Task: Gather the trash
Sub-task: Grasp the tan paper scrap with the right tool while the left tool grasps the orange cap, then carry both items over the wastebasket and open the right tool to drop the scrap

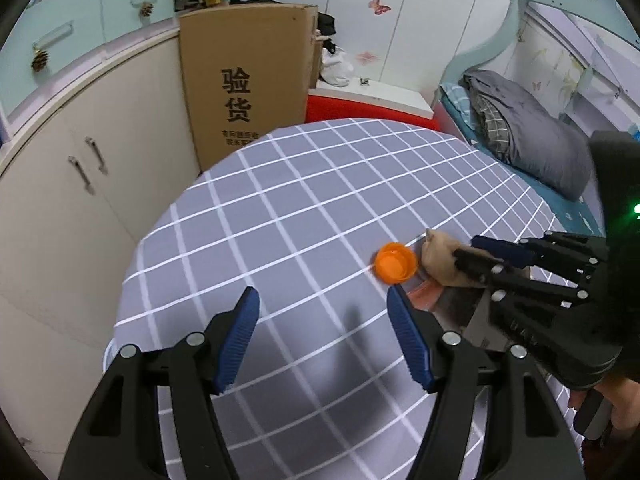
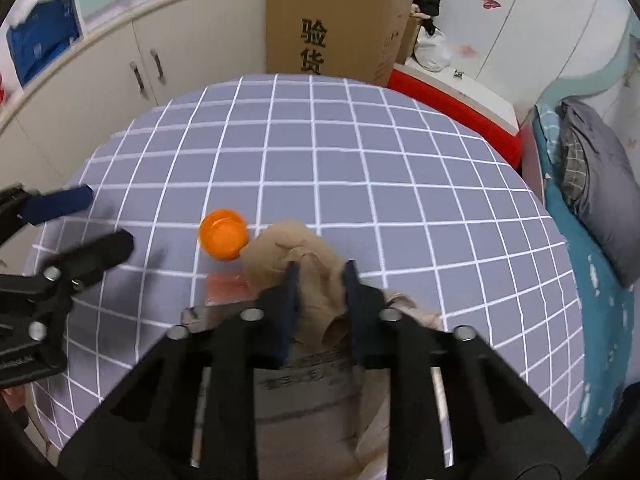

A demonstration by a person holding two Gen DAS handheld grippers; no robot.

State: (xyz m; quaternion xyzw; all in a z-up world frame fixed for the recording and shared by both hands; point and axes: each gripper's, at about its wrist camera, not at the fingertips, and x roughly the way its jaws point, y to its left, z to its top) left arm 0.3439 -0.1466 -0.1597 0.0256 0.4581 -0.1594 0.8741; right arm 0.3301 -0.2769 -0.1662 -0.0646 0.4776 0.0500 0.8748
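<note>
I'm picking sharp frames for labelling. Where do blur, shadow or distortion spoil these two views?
Left wrist view: fisheye bends the checked tablecloth; soft shadows beneath the open left gripper; the orange cap is fairly sharp. Right wrist view: the right gripper, shut on the beige wad, is motion-smeared; the silvery packet glares.

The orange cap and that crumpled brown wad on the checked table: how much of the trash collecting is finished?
Nothing looks collected yet. In hand: the right hand-held gripper has shut on the crumpled brown wad, which lies partly on a silver wrapper. Left: the orange cap sits loose on the checked table, and the left hand-held gripper is open and empty beside it. No bin shows.
</note>
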